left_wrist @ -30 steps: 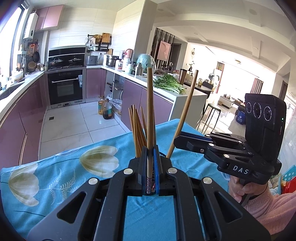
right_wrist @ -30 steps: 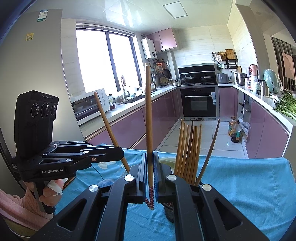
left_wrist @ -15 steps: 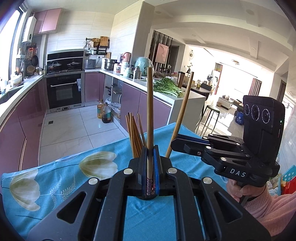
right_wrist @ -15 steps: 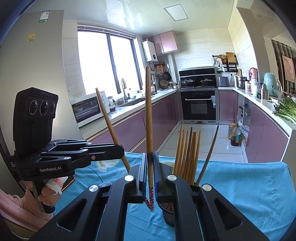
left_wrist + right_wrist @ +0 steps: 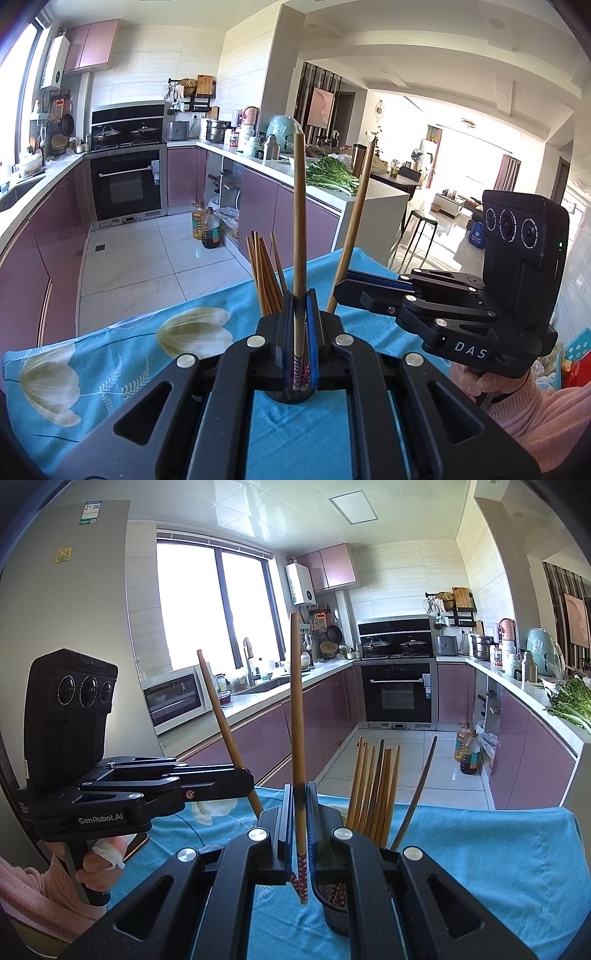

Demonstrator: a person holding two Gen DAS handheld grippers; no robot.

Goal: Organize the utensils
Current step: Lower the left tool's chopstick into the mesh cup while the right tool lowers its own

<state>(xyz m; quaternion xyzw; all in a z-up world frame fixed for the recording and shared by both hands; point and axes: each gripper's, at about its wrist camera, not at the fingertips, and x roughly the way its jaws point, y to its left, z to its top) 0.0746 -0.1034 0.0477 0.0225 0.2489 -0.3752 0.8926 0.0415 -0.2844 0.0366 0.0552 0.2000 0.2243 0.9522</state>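
**So, one chopstick per gripper, holder dead ahead**

Basically we've got the left gripper (image 5: pixel 300 325) clamped on a long brown wooden chopstick (image 5: pixel 299 229), standing upright, patterned end down. Our right gripper (image 5: pixel 300 812) is pinched shut on a second brown chopstick (image 5: pixel 296 716), also near vertical, its red-patterned tip hanging just below the jaws. We'd guess they're held upright so they drop in tip-first.

Just beyond the left jaws sits the dark mesh utensil holder (image 5: pixel 334 919) on the blue floral tablecloth (image 5: pixel 110 354), a bundle of wooden chopsticks (image 5: pixel 373 790) already fanned inside; from the right gripper it's just off to the right.

Both hands sit side by side, grippers tilted slightly downward, nearly level.
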